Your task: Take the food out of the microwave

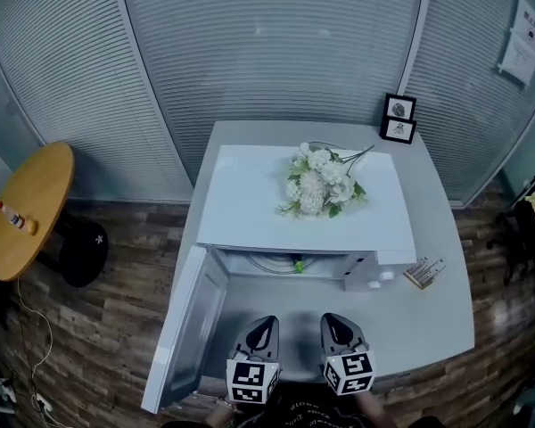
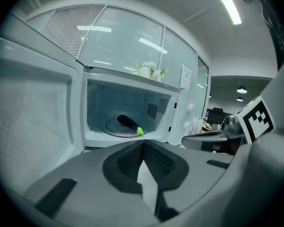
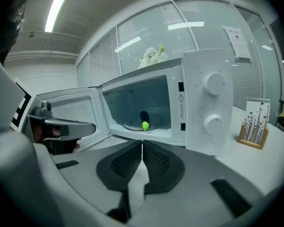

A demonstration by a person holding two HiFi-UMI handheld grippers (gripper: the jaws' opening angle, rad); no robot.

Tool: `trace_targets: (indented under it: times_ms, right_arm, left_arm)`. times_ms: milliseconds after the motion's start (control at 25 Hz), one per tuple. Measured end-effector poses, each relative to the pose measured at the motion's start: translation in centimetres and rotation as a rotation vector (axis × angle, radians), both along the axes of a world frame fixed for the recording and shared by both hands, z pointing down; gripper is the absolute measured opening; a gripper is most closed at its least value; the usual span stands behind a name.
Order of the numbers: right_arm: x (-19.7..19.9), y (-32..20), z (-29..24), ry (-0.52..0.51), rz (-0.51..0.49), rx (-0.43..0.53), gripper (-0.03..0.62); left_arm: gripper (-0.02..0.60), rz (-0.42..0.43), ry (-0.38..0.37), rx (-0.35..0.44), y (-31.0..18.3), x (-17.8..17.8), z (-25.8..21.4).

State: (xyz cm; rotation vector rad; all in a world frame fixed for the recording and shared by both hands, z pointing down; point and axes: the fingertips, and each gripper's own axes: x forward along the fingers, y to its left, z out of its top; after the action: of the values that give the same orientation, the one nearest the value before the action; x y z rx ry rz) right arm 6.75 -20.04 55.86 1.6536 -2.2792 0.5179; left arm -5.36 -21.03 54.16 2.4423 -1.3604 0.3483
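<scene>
grey bench (image 1: 432,315) is carrying the open white microwave (image 1: 241,199); left hand-held gripper (image 2: 143,144) and right hand-held gripper (image 3: 142,144) are both sitting closed, empty. one's needing opening before going for the dark purple eggplant (image 2: 128,122) mid-body.

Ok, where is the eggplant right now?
In the left gripper view the eggplant lies on the glass turntable inside the open microwave, green end nearest the opening, to the right of the swung-out door.

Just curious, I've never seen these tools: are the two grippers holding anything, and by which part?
Nothing is held. The left gripper and right gripper both have jaws together, empty; the eggplant lies inside the open microwave.
</scene>
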Motion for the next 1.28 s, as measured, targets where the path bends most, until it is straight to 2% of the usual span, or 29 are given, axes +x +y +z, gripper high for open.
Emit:
trace_targets:
  times_ms: [320,720,880,1120,1280]
  right_arm:
    - [-0.1,-2.7,-0.8,0.002,0.017,0.016,0.006]
    - [-1.4,-6.0,-2.9,-0.034,-0.040,0.038,0.009]
    - [-1.7,-6.9,-2.9,-0.039,-0.060,0.027,0.085]
    - [-2.1,-9.4,-3.0,-0.059,-0.057,0.008,0.139]
    - [-2.5,-11.2,-3.0,-0.033,-0.063,-0.002,0.165]
  left_arm:
    - [0.008,0.001,0.003,0.000,-1.5,-0.9,0.2]
    - [0.008,-0.042,-0.008,-0.026,-1.4,-1.1,-0.1]
    - [0.008,-0.060,-0.012,-0.029,-1.5,-1.3,0.0]
    - [0.008,-0.081,-0.016,-0.041,-1.1,-1.8,0.2]
    - [0.006,-0.088,-0.022,-0.044,-0.9,-2.0,0.5]
